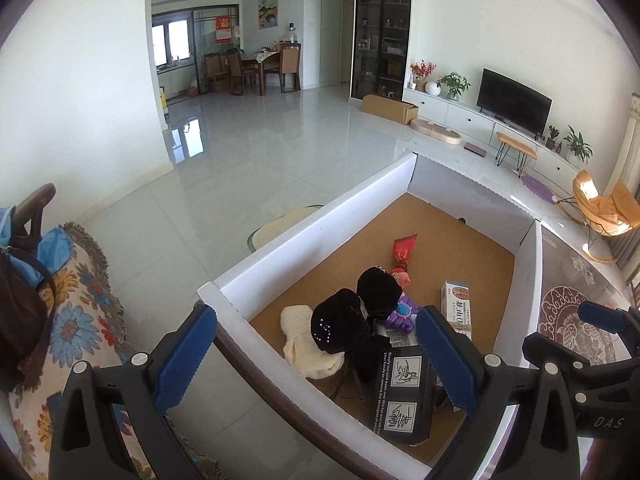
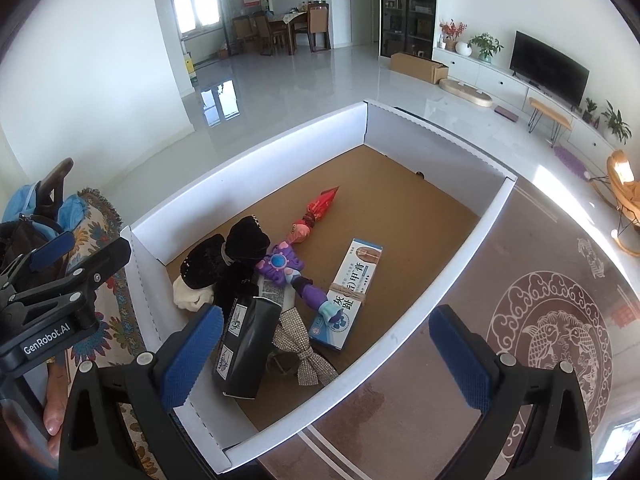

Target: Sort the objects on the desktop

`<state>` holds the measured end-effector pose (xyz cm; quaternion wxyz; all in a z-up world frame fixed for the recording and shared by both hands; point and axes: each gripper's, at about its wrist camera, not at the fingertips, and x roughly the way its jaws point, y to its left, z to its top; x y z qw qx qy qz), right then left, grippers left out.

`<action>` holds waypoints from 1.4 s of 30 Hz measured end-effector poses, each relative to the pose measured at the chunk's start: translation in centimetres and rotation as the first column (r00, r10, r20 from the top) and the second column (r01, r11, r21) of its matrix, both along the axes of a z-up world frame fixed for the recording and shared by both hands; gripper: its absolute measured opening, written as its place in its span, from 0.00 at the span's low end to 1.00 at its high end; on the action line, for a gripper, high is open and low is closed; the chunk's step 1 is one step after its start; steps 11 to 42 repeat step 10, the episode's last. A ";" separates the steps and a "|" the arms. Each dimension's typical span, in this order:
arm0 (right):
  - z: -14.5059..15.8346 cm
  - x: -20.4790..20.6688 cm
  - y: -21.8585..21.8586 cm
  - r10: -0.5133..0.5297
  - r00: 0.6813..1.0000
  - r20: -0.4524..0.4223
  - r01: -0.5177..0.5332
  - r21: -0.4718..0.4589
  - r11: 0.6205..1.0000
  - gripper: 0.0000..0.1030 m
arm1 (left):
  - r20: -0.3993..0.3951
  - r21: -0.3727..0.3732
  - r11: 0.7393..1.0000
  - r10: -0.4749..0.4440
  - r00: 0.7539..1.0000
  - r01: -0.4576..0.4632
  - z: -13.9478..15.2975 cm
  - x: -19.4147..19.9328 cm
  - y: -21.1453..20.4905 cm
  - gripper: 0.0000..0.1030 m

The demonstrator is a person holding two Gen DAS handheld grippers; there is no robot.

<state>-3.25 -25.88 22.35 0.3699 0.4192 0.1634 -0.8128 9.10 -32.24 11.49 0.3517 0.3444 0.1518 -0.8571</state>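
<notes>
Both grippers hang empty with jaws spread over the near end of the white box (image 2: pixel 452 264). Right gripper (image 2: pixel 326 354) is closer to the pile: black carton (image 2: pixel 244 354) sits just ahead of its left finger, rhinestone bow (image 2: pixel 308 356) beside it, almost between the fingers. Left gripper (image 1: pixel 316 360) straddles the box's near-left wall, black carton (image 1: pixel 402 392) ahead-right of it. Further in: purple toy (image 2: pixel 288 274) lying across the blue-white medicine box (image 2: pixel 348 288), whose long axis runs away and to the right. Black velvet item (image 2: pixel 232 258) and cream knit (image 2: pixel 192 296) left; red wrapped item (image 2: pixel 318 210) farthest. My call: right hand takes the bow or carton.
</notes>
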 end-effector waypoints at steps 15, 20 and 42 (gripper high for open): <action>-0.4 -0.2 0.1 -0.008 1.000 0.009 0.008 -0.002 1.000 1.00 | -0.015 -0.005 1.000 -0.011 1.000 0.010 -0.3 0.1 0.7 0.99; -0.4 -0.2 0.1 -0.008 1.000 0.009 0.008 -0.002 1.000 1.00 | -0.015 -0.005 1.000 -0.011 1.000 0.010 -0.3 0.1 0.7 0.99; -0.4 -0.2 0.1 -0.008 1.000 0.009 0.008 -0.002 1.000 1.00 | -0.015 -0.005 1.000 -0.011 1.000 0.010 -0.3 0.1 0.7 0.99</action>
